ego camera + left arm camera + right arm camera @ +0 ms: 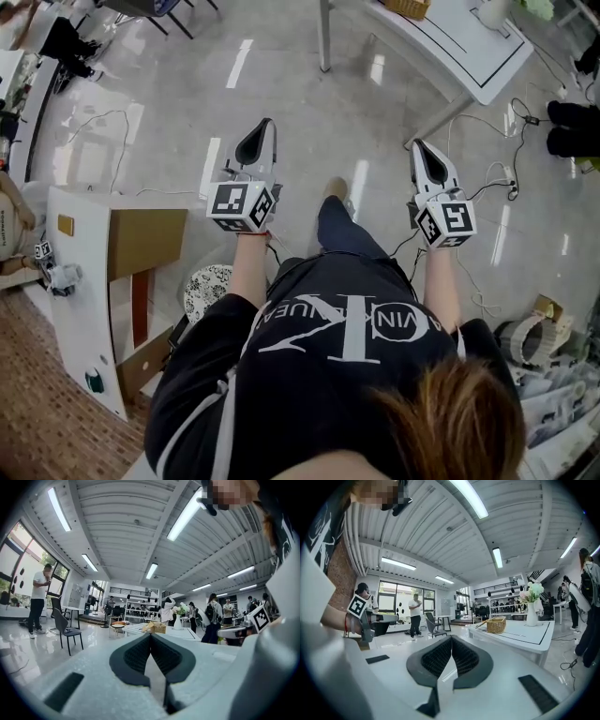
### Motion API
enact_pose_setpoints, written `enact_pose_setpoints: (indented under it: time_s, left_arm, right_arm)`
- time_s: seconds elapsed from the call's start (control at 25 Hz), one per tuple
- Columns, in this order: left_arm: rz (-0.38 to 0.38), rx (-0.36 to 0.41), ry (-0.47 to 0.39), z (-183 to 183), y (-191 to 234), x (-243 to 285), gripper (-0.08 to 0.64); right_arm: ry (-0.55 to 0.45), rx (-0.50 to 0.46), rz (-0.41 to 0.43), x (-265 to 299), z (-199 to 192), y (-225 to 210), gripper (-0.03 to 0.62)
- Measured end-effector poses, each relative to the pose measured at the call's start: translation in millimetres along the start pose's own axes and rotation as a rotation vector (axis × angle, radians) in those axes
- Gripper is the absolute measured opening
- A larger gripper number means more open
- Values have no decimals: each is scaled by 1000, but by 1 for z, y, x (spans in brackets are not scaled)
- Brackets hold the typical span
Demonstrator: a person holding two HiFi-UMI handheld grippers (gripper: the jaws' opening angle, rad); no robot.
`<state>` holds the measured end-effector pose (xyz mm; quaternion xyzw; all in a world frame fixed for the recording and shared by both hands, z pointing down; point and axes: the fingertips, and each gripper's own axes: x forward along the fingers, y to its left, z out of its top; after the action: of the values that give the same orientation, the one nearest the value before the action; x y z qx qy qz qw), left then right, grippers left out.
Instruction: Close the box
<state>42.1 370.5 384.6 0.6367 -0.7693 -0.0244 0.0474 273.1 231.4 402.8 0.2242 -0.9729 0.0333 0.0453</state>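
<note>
I make out no box in any view. My left gripper [266, 124] is held level over the glossy floor, and its dark ribbed pads meet at the tip with nothing between them [150, 635]. The right gripper [418, 145] is beside it at about the same height. It is shut and empty too [451, 638]. Both point forward across the room toward a white table [487, 66]. Each gripper shows in the other's view, off to the side.
On the white table [520, 632] stand a wicker basket [496, 625] and a vase of flowers [532, 613]. A white cabinet with a brown panel [84, 281] stands at my left. Cables [497, 178] lie on the floor at right. Chairs [65, 627] and several people are farther off.
</note>
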Motion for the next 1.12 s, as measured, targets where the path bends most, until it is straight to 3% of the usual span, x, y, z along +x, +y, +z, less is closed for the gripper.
enact_pose_setpoints:
  time_s: [0.12, 0.32, 0.84, 1.12]
  left_arm:
    - [-9, -4, -12, 11, 14, 35, 11]
    - [-15, -14, 7, 16, 35, 84, 11]
    - [-8, -2, 6, 33, 113, 197, 11]
    - [-52, -32, 18, 20, 116, 241, 11]
  right_arm:
    - [14, 6, -1, 32, 4, -17, 60]
    - [15, 19, -9, 82, 14, -47, 100]
    - [32, -16, 44, 220, 28, -81, 129]
    - [80, -70, 55, 250, 21, -89, 140]
